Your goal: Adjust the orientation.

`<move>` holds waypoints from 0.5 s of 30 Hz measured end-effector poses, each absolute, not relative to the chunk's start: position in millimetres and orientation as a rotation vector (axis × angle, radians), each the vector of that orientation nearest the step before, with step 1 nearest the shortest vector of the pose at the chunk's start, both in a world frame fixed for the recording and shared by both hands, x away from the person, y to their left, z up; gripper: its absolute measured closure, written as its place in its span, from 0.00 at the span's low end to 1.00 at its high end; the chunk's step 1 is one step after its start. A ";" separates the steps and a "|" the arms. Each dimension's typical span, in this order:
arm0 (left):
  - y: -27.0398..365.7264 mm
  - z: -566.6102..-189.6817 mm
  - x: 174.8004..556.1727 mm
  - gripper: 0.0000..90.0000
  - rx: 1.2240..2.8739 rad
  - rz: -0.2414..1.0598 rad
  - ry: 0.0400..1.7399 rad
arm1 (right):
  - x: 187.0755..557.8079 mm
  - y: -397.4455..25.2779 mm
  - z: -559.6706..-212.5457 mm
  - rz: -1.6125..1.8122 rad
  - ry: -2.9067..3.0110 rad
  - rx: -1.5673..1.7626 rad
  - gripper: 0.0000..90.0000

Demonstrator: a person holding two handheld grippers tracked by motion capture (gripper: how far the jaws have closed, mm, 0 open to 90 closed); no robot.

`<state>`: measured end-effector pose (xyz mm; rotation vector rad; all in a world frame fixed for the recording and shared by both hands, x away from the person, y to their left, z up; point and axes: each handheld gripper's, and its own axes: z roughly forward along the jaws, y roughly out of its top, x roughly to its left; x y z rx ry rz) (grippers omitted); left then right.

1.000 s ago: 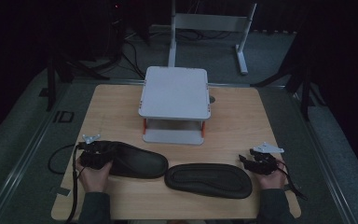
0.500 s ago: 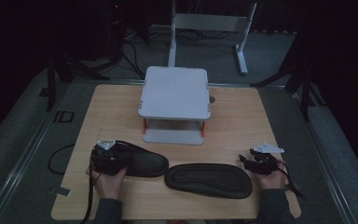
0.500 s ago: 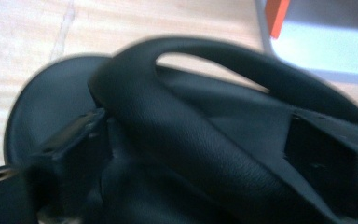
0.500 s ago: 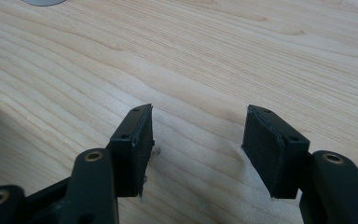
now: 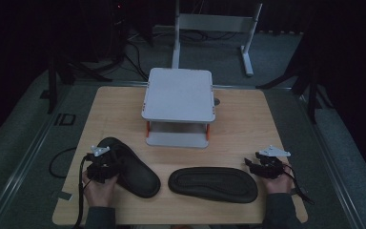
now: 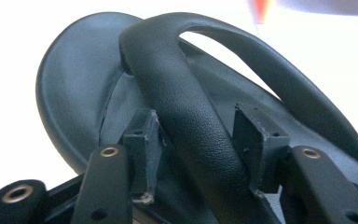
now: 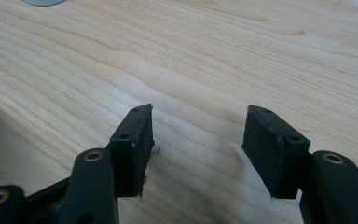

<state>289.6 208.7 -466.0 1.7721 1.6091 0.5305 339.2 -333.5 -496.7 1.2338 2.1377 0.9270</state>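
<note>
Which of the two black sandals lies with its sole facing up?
The right sandal, near the open right gripper, shows its sole. The left sandal is upright, its strap between the left gripper jaws.

The high view looks forward and down from above the person's side, far enough off to take in the whole counter (image 5: 238,109) and the floor around it. The left gripper view rides on the left tongs (image 6: 196,140) and looks along the jaws, very close to the sandal (image 6: 74,84) that also lies at the high view's lower left. The right gripper view looks along the right tongs (image 7: 198,140), close above bare counter wood near the high view's lower right.
</note>
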 end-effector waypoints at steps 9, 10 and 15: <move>179.9 -453.8 283.9 0.73 1.976 0.520 1.287 | 339.3 -332.9 -496.9 0.924 2.141 1.231 0.47; 179.9 -453.8 283.9 0.74 1.976 0.520 1.287 | 339.3 -332.9 -496.9 0.924 2.141 1.231 0.47; 160.0 -452.1 295.2 0.77 2.103 0.537 1.130 | 339.1 -332.4 -496.9 0.925 2.142 1.231 0.47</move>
